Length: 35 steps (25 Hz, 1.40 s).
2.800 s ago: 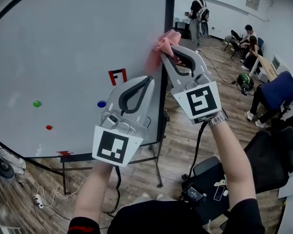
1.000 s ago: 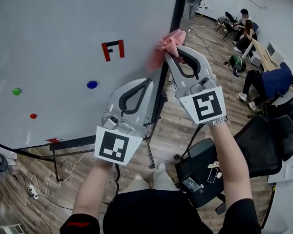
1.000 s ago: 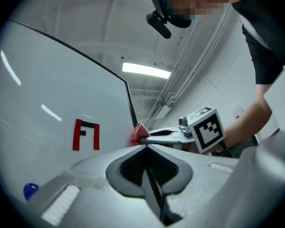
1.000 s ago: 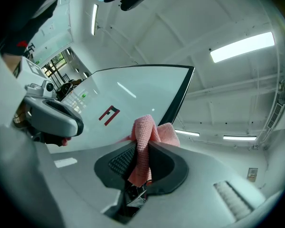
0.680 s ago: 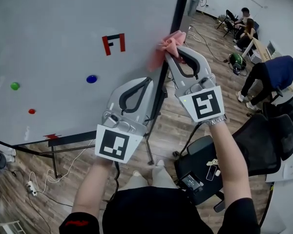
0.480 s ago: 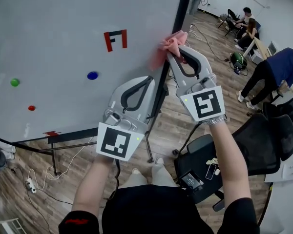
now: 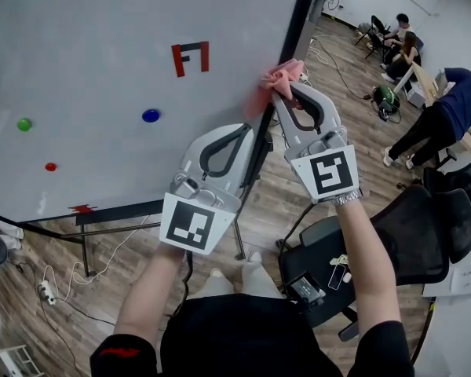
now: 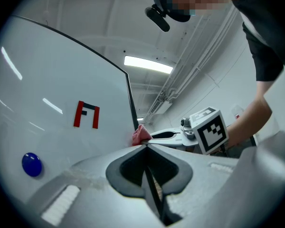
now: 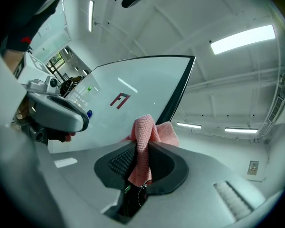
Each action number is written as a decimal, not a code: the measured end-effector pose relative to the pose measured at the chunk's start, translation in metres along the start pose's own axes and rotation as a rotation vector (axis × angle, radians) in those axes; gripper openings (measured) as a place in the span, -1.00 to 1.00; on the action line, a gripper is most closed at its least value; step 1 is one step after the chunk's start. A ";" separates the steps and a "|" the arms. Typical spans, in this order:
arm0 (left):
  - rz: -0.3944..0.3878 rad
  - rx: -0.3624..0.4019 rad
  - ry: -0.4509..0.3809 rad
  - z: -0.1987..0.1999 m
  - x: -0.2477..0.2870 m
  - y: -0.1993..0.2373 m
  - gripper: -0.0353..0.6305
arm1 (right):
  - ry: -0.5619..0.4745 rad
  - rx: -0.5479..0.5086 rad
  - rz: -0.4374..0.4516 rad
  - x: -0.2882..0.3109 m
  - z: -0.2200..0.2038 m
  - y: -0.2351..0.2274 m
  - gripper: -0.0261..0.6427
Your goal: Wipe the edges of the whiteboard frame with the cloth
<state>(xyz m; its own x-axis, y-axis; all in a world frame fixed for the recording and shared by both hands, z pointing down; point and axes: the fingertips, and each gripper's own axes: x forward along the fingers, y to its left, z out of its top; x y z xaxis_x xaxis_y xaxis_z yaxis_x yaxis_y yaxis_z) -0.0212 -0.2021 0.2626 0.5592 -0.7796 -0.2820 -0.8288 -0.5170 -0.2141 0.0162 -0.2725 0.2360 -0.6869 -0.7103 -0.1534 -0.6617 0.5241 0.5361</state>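
A pink cloth [image 7: 279,77] is pinched in my right gripper [image 7: 280,87], which is shut on it and presses it against the black right-hand edge [image 7: 298,22] of the whiteboard [image 7: 102,61]. From the right gripper view the cloth [image 9: 145,137] bunches out of the jaws beside the dark frame [image 9: 180,87]. My left gripper [image 7: 247,128] is shut with nothing in it, held lower and left, close to the same frame edge. In the left gripper view the cloth [image 8: 141,135] shows just past the closed jaws.
On the board are a red marking [image 7: 191,57], a blue magnet [image 7: 150,115], a green magnet [image 7: 23,124] and a red magnet [image 7: 51,166]. A black office chair [image 7: 408,242] stands at right. People [image 7: 447,108] are farther back on the wooden floor. Cables [image 7: 55,285] lie under the board's stand.
The right gripper with the cloth has slid along the right frame edge, lower on the board relative to the red marking. The left gripper has kept its place beside it.
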 end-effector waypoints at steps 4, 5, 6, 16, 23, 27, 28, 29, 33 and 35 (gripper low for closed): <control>-0.001 -0.021 0.010 -0.006 -0.001 -0.002 -0.89 | 0.014 0.008 0.002 -0.001 -0.006 0.003 -0.76; -0.002 -0.023 0.014 -0.007 -0.001 -0.003 -0.89 | 0.015 0.011 0.002 -0.002 -0.007 0.004 -0.76; -0.002 -0.026 0.018 -0.009 -0.002 -0.003 -0.89 | 0.016 0.013 0.001 -0.002 -0.008 0.005 -0.76; -0.001 -0.053 0.051 -0.030 -0.006 -0.003 -0.89 | 0.039 0.020 0.001 -0.003 -0.023 0.015 -0.76; -0.004 -0.065 0.061 -0.040 -0.011 -0.009 -0.89 | 0.066 0.033 0.007 -0.005 -0.036 0.023 -0.76; -0.002 -0.074 0.063 -0.044 -0.013 -0.010 -0.89 | 0.078 0.040 0.005 -0.007 -0.040 0.026 -0.76; -0.001 -0.077 0.063 -0.044 -0.014 -0.010 -0.89 | 0.081 0.041 0.005 -0.007 -0.041 0.027 -0.76; 0.001 -0.081 0.064 -0.045 -0.014 -0.009 -0.89 | 0.083 0.041 0.005 -0.007 -0.041 0.028 -0.76; -0.001 -0.086 0.071 -0.052 -0.015 -0.011 -0.89 | 0.091 0.049 0.003 -0.007 -0.047 0.032 -0.76; -0.004 -0.084 0.074 -0.054 -0.015 -0.012 -0.89 | 0.098 0.053 0.002 -0.007 -0.051 0.034 -0.76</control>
<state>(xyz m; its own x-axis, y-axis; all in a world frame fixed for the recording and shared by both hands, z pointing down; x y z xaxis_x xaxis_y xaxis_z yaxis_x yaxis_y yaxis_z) -0.0210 -0.2035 0.3201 0.5621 -0.7997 -0.2108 -0.8270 -0.5457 -0.1351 0.0137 -0.2732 0.2980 -0.6574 -0.7504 -0.0685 -0.6769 0.5481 0.4914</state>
